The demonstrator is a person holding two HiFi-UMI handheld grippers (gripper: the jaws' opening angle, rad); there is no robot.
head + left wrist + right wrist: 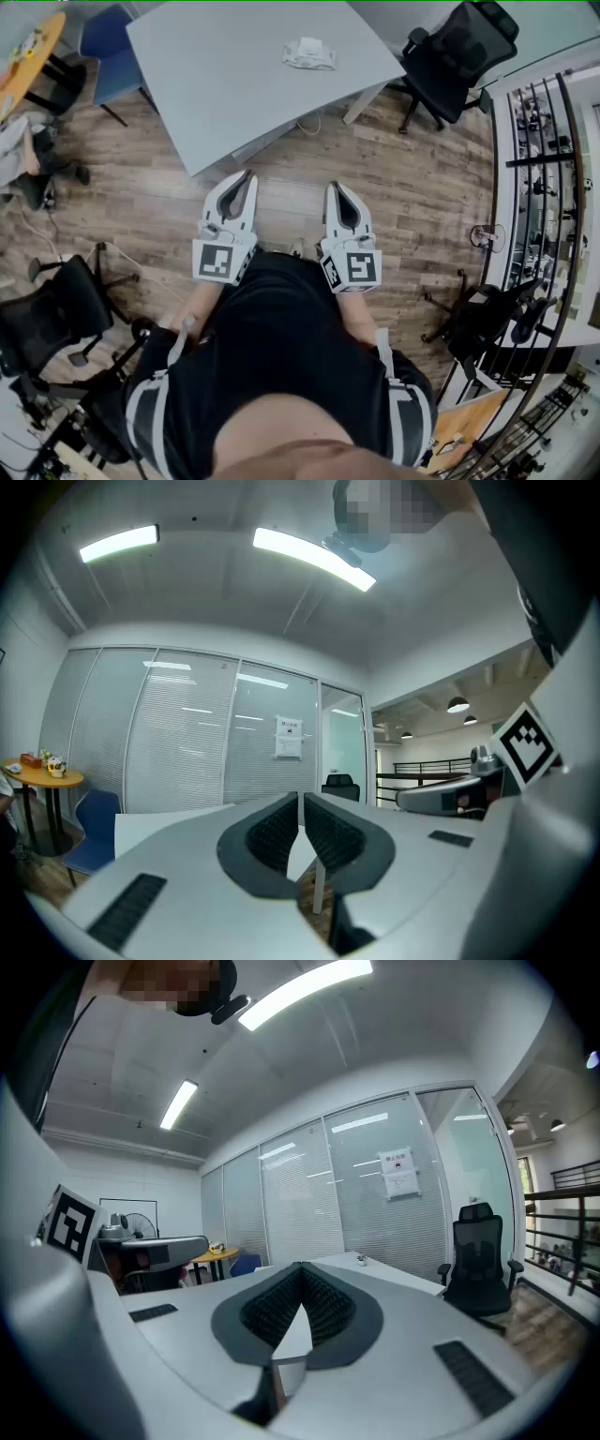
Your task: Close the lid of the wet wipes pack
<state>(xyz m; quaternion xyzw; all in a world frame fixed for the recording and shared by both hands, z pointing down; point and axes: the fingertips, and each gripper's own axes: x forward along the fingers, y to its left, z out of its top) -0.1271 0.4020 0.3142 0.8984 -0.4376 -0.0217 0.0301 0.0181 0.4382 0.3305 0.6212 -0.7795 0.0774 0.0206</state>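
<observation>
**Approach not begun: both hand-held grippers empty, pack out of reach**

- Wet wipes pack (309,53): lies on the grey tabletop (225,84), toward its 2 o'clock side. From the midpoint between the two grippers it sits at about 12 o'clock, well apart from both.
- Left hand-held gripper (248,174): jaws closed tip to tip with nothing between the pads, as confirmed in its own view (300,797). Held level over the wooden floor (412,197), short of the tabletop's near corner.
- Right hand-held gripper (337,186): jaws fully together and also empty, as its own view (302,1266) shows. It sits beside the left one, at its 3 o'clock.
- Progress, as judged: nothing of the closing is done. Neither gripper touches the pack. What is left is the whole job: step up to the tabletop, reach the pack and press the lid down.
- Hard to make out: the pack is small and pale in the head view. Something lighter sits on its top, but I cannot tell whether the lid stands open or lies flat.
- Neither gripper view gives a readable look at the pack. They show mostly glass partitions, ceiling lights and an office chair (478,1260).
- The person's torso fills the 6 o'clock part of the head view and hides the forearms behind the marker cubes.
</observation>
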